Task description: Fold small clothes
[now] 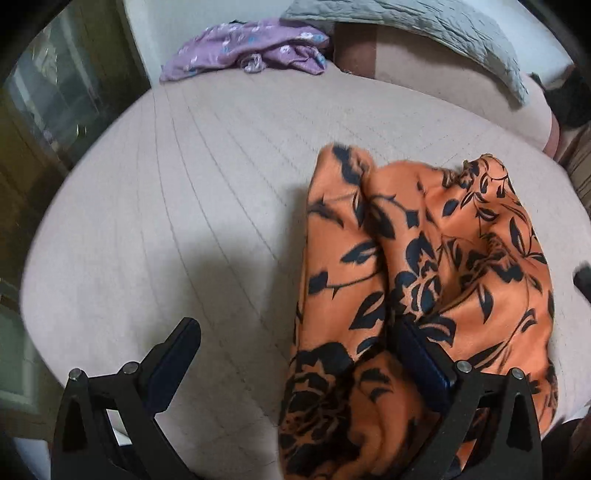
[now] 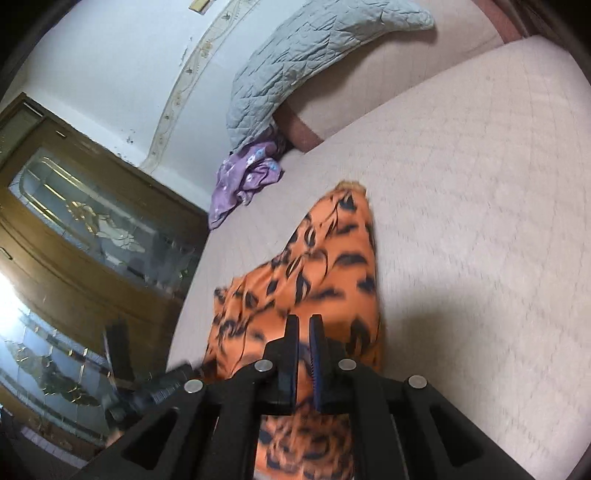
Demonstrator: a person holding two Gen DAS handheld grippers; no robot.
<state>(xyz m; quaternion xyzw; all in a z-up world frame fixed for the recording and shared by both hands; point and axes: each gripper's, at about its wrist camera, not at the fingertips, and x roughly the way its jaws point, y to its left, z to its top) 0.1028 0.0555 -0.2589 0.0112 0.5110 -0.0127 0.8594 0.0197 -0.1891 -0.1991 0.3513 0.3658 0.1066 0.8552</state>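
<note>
An orange garment with a dark floral print lies bunched on the pale mattress. My left gripper is open; its right finger is under a fold of the cloth and its left finger stands over bare mattress. In the right wrist view the same orange garment hangs lifted from my right gripper, whose fingers are shut on its near edge. The left gripper shows blurred at the lower left.
A crumpled purple floral garment lies at the far edge of the mattress; it also shows in the right wrist view. A grey quilted pillow leans on the headboard. A wooden wardrobe with glass doors stands beside the bed.
</note>
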